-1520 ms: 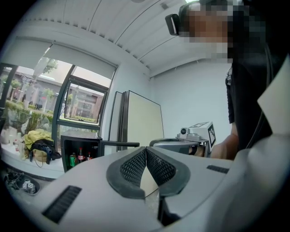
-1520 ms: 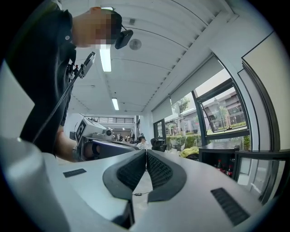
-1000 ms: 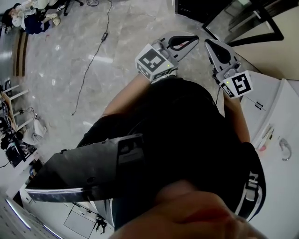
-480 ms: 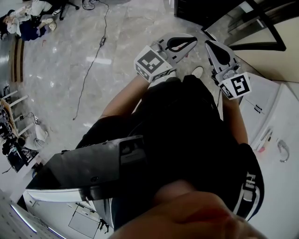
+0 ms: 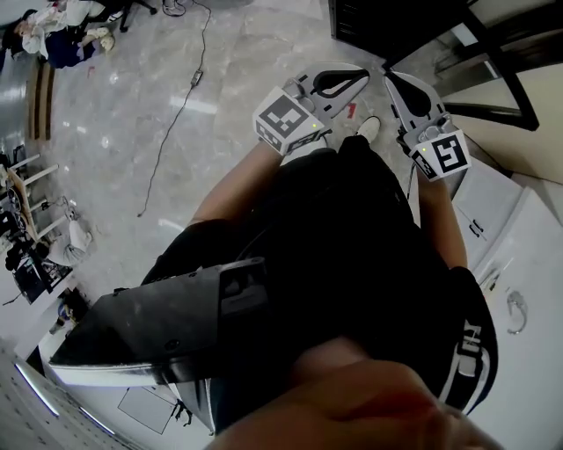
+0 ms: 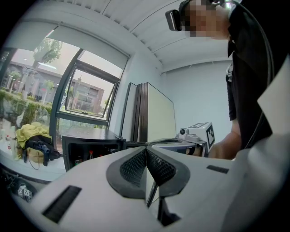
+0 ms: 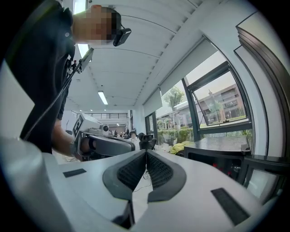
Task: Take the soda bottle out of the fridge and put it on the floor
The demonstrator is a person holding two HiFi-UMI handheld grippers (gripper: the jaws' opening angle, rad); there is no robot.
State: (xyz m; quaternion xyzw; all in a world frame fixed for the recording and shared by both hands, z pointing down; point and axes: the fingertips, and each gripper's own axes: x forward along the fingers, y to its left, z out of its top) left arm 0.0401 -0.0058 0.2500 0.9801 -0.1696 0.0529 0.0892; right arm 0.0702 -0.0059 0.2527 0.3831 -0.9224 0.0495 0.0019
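Observation:
Both grippers are held close together in front of my body, above the marble floor (image 5: 237, 70). My left gripper (image 5: 361, 75) is shut with nothing in it; its pads meet in the left gripper view (image 6: 146, 149). My right gripper (image 5: 393, 81) is also shut and empty, its pads touching in the right gripper view (image 7: 146, 152). A low black fridge (image 6: 90, 147) stands ahead by the window, with small red-capped bottles (image 6: 90, 156) inside, too small to tell apart. The same black fridge (image 7: 226, 163) shows at the right of the right gripper view and at the top of the head view (image 5: 387, 22).
A white cabinet (image 5: 528, 264) stands at my right. A black cable (image 5: 171, 114) trails across the floor on the left. A tall pale panel (image 6: 156, 118) rises behind the fridge. My white shoe (image 5: 369, 129) shows below the grippers. Cluttered desks (image 5: 35, 255) line the left edge.
The head view has shifted a little, and a white shoe has come into sight below the grippers. Both grippers stay shut and keep about the same place.

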